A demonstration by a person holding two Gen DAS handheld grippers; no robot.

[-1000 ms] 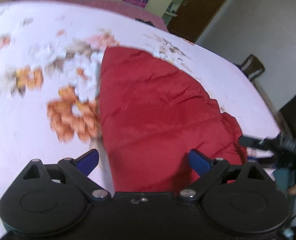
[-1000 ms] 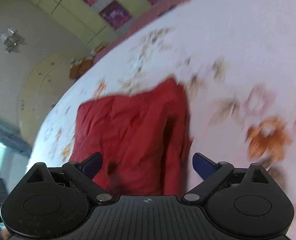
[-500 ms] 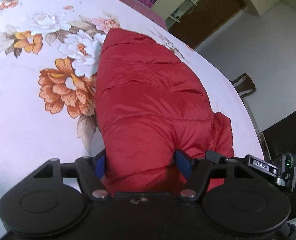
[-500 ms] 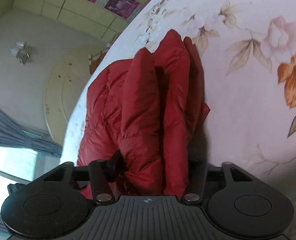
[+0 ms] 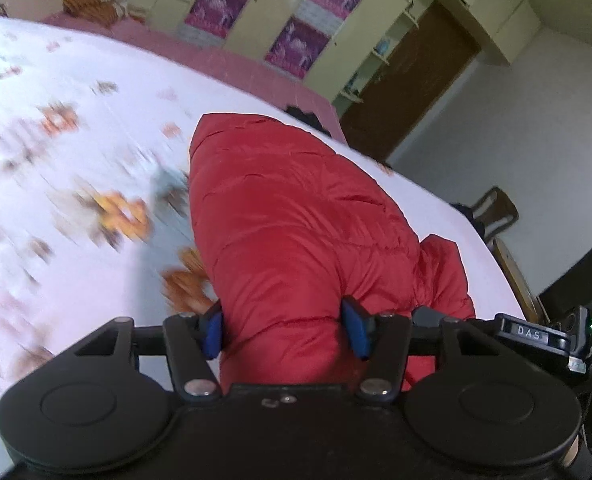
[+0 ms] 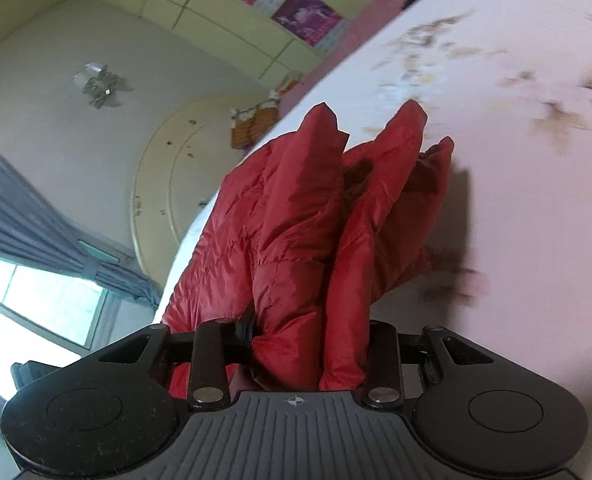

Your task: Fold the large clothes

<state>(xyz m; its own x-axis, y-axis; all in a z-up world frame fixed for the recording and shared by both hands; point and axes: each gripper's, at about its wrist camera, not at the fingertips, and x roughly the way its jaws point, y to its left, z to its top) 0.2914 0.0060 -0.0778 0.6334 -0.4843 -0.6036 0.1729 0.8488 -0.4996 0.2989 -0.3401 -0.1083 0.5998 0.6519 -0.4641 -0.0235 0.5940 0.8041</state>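
A red puffy jacket (image 5: 288,216) is folded into a thick bundle on a bed with a white floral sheet (image 5: 56,168). My left gripper (image 5: 282,330) is shut on the jacket's near edge, its blue pads (image 5: 212,330) pressing into the padding on both sides. My right gripper (image 6: 308,344) is shut on the same jacket (image 6: 296,216) at another edge, with several layers bunched between its fingers. The bundle is lifted at the gripped end, and its far end points away. The right gripper's body also shows in the left wrist view (image 5: 536,336).
The bed's pink far edge (image 5: 224,64) runs below a wall of yellow cupboards with purple posters (image 5: 220,4). A brown door (image 5: 408,76) and a wooden chair (image 5: 496,212) stand at the right. A curtained window (image 6: 36,280) is at the left in the right wrist view.
Both grippers, open above the flat jacket a second ago, have closed on its near edges. Since then they have lifted the bundle, and the views have tilted up toward the far wall.
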